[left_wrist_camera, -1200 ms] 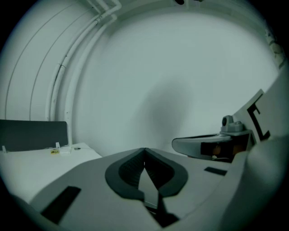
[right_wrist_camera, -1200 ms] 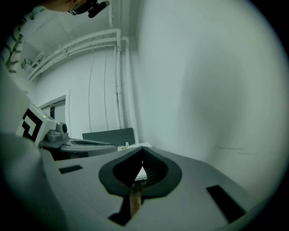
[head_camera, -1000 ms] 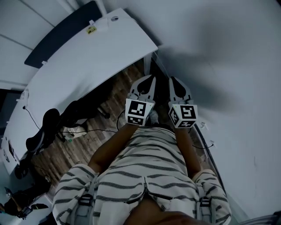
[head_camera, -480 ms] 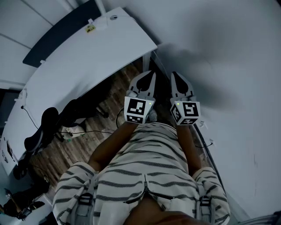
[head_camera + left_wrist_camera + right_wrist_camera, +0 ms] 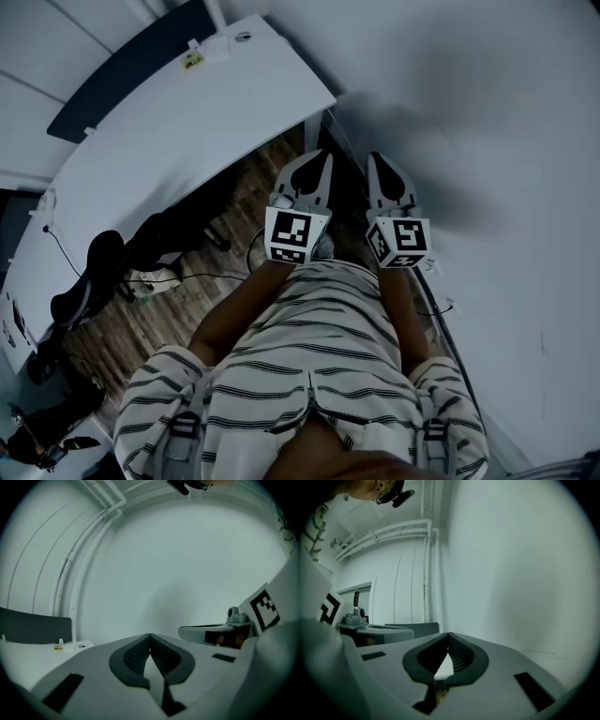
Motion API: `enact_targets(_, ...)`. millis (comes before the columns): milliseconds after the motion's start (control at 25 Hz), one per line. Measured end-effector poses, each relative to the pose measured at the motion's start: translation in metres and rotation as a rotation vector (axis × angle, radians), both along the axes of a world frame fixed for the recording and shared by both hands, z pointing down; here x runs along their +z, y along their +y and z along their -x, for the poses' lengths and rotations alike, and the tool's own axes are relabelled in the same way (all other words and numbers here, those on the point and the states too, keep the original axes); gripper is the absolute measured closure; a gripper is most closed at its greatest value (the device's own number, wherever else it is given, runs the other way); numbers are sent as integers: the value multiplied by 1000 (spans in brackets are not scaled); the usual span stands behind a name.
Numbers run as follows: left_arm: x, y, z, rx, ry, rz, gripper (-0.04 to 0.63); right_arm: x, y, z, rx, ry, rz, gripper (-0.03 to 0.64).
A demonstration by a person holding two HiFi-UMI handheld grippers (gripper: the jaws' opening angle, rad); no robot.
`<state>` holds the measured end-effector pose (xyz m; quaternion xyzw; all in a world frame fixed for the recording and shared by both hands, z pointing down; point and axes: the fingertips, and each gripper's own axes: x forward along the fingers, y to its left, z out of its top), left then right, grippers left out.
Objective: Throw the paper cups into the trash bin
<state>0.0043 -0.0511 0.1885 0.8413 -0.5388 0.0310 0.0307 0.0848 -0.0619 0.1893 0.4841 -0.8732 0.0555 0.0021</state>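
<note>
No paper cup or trash bin shows in any view. In the head view my left gripper (image 5: 318,156) and right gripper (image 5: 385,159) are held side by side in front of the person's striped shirt, pointing at a white wall (image 5: 487,141). Both are shut with nothing between the jaws. In the left gripper view the left gripper (image 5: 150,636) has its dark pads (image 5: 133,656) meeting at the tip, and the right gripper (image 5: 213,632) lies alongside. In the right gripper view the right gripper (image 5: 448,634) is likewise shut and faces the bare wall.
A long white table (image 5: 187,131) with a dark partition (image 5: 131,70) runs along the left. Below it lie wooden floor (image 5: 230,225), cables and a black office chair (image 5: 89,281). White pipes (image 5: 427,573) run up the wall corner.
Both grippers have drifted slightly forward and to the right, staying shut. Nothing else has moved.
</note>
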Motion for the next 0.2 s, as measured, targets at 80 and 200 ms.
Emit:
enact_targets(80,2,-1,2,-1,-1,0,572,1,-1,2,-3,-6,2,607)
enact_targets(200,3,-2,5,-5,-6,-3,572,3,-1,4,-8,-15,2,607)
